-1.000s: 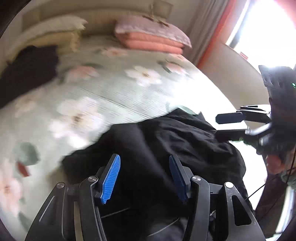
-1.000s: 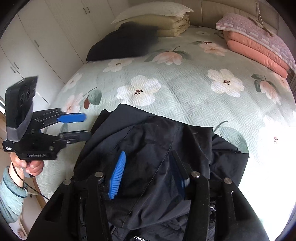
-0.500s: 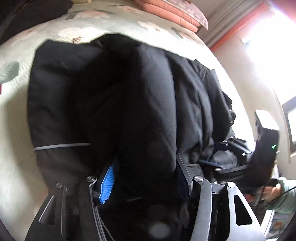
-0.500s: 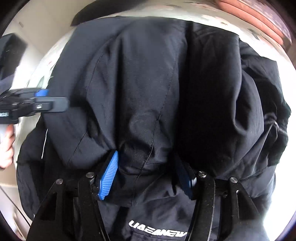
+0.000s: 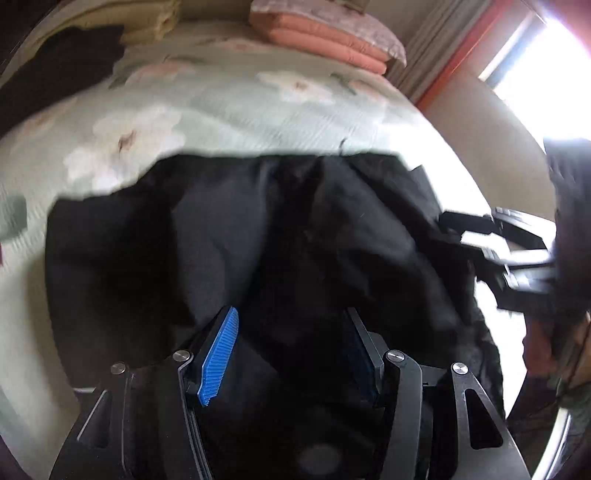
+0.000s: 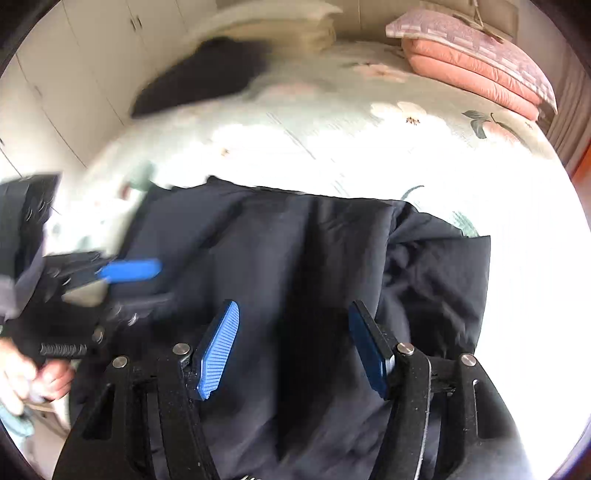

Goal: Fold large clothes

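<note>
A large black jacket (image 5: 295,229) lies bunched on the floral bed near its front edge; it also shows in the right wrist view (image 6: 314,251). My left gripper (image 5: 291,354) is open, its blue pads wide apart over the jacket's near edge. My right gripper (image 6: 295,347) is open too, over the jacket's near part. The right gripper also shows at the right of the left wrist view (image 5: 480,240). The left gripper shows at the left of the right wrist view (image 6: 136,280), open by the jacket's left side.
The pale green floral bedspread (image 6: 332,147) stretches beyond the jacket. Pink pillows (image 6: 472,62) lie at the head. A dark garment (image 6: 207,81) and cream bedding (image 6: 291,26) lie at the far left. White wardrobes (image 6: 74,74) stand left, a bright window (image 5: 535,81) right.
Both grippers have pulled back and tilted up from close over the jacket. The bed and pillows are in view again. The jacket's far edge now lies straighter.
</note>
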### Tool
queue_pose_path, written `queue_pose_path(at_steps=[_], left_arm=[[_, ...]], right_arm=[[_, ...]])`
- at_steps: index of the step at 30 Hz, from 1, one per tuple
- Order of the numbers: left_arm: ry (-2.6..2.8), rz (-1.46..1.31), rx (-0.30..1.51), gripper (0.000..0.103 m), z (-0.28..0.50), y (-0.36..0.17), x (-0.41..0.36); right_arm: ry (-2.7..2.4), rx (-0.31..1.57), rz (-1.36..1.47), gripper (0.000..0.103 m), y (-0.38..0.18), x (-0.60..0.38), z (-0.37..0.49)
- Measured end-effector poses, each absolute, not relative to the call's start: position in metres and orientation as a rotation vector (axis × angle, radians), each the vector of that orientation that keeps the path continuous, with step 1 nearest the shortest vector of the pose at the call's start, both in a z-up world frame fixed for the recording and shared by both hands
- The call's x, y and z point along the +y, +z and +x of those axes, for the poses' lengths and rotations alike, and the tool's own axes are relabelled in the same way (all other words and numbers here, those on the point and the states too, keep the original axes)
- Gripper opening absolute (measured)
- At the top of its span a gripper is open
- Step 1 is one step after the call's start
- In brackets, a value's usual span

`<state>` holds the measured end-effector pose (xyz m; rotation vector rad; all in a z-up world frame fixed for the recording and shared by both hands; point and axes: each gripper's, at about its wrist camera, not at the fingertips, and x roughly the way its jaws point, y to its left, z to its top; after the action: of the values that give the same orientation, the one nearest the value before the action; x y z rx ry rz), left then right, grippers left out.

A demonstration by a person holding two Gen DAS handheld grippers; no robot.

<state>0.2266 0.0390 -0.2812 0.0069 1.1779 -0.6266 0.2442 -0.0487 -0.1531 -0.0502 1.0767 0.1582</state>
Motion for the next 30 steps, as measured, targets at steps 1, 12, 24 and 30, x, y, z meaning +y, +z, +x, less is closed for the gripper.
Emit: queue_pose_path(at_steps=[1,12,24,30], left_arm=[[-0.637,-0.009,1.176,0.057,0.225,-0.291,0.045],[-0.675,-0.076,1.120,0.057,0.184,-0.266,0.072],[-0.710,0.009,1.243,0.058,0.159,-0.309,0.067],[-0.712,-0.096,1.236,0.058,0.163,-0.306,0.079]], right_arm=[[0.131,1.109,-0.055,0.064,-0.173,-0.052,0.249],[0.116,1.060,-0.056,0.062,-0.140,-0.042,0.228],[0.166,1.180,-0.067,0.065,-0.203,0.016,0.176],[0.155,1.136,-0.044,0.068,-0.197,0.012,0.171]])
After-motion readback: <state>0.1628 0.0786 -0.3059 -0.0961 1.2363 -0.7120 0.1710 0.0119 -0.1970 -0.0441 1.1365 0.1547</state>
